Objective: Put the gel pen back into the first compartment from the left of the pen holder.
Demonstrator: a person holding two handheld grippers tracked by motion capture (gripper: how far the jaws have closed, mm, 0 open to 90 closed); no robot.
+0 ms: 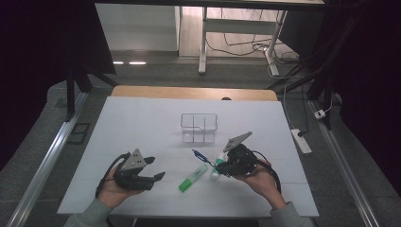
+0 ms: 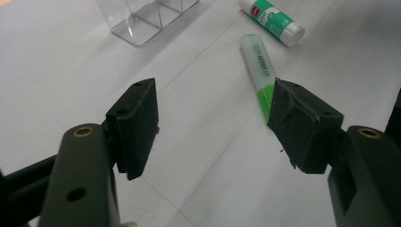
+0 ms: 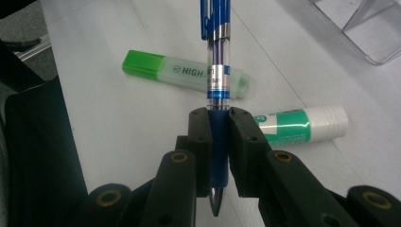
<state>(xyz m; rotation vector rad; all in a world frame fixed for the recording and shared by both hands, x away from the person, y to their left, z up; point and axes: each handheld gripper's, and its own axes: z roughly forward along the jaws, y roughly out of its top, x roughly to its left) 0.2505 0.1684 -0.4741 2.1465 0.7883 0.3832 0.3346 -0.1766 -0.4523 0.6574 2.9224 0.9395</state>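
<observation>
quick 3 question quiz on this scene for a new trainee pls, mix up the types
1. True or false: the right gripper is shut on the pen.
2. Which thing lies nearest the open left gripper? A) glue stick B) highlighter C) clear organiser
3. Fill in: the clear organiser stands on the table with ____ in it.

Key
1. True: its pads clamp the pen's blue grip, with the tip pointing back towards the gripper's body.
2. B: the highlighter lies just past the left gripper's jaws; the glue stick is farther off.
3. Nothing: its compartments look empty.
</observation>
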